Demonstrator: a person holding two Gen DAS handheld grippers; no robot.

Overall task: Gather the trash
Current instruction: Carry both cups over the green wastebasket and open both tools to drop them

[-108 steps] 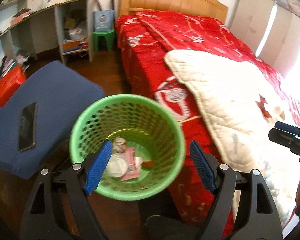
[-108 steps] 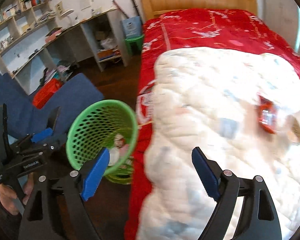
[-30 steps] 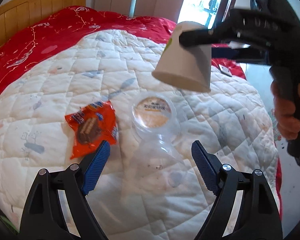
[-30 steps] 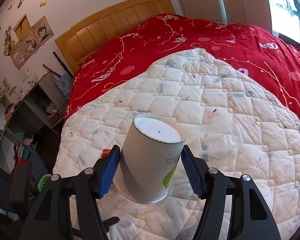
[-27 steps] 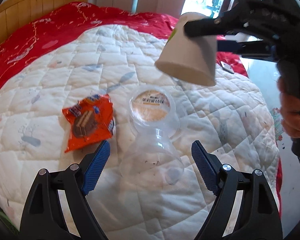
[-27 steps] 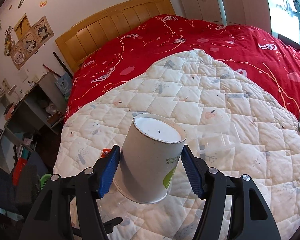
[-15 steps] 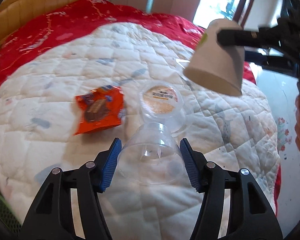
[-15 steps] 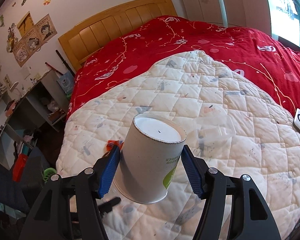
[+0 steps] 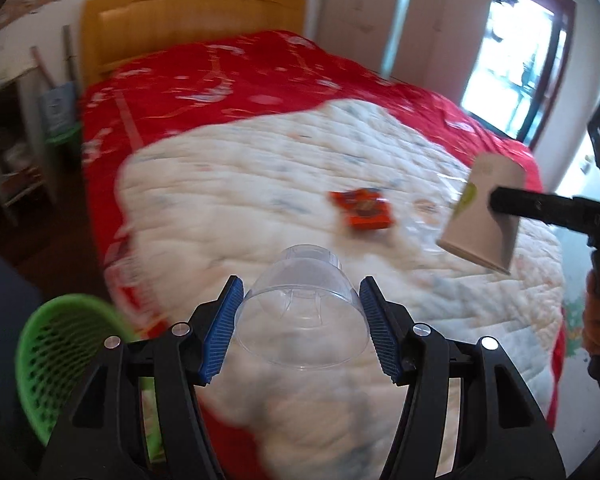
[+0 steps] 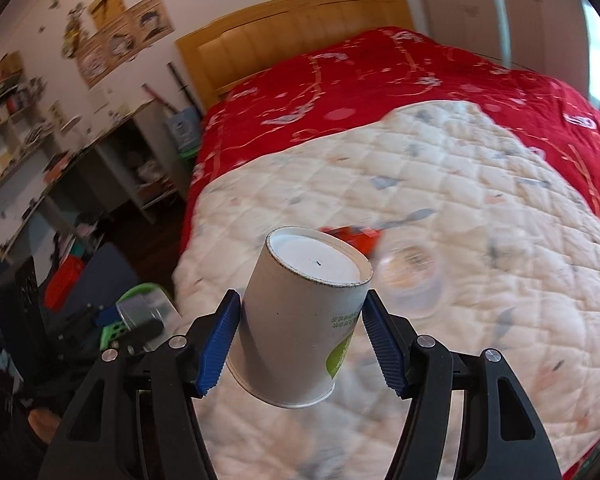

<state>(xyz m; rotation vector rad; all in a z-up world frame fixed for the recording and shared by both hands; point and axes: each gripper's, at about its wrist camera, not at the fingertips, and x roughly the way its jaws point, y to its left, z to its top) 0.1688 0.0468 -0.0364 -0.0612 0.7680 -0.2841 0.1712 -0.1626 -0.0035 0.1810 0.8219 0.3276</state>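
My left gripper (image 9: 300, 326) is shut on a clear plastic cup (image 9: 302, 312) and holds it above the white quilt (image 9: 260, 208). My right gripper (image 10: 302, 336) is shut on a white paper cup (image 10: 300, 328), bottom towards the camera; it also shows in the left wrist view (image 9: 486, 216). An orange snack wrapper (image 9: 362, 208) lies on the quilt, partly hidden behind the paper cup in the right wrist view (image 10: 358, 238). A clear lidded tub (image 10: 410, 276) lies beside it. The green mesh bin (image 9: 66, 354) stands on the floor at the lower left.
The red bed (image 9: 228, 76) with a wooden headboard (image 9: 188, 8) fills the view. A blue seat (image 10: 100, 276) and shelves (image 10: 28, 168) stand left of the bed. A window (image 9: 516, 68) is at the right.
My left gripper has lifted the clear cup off the quilt and swung left, bringing the green bin into view. My right gripper has also turned left with the paper cup.
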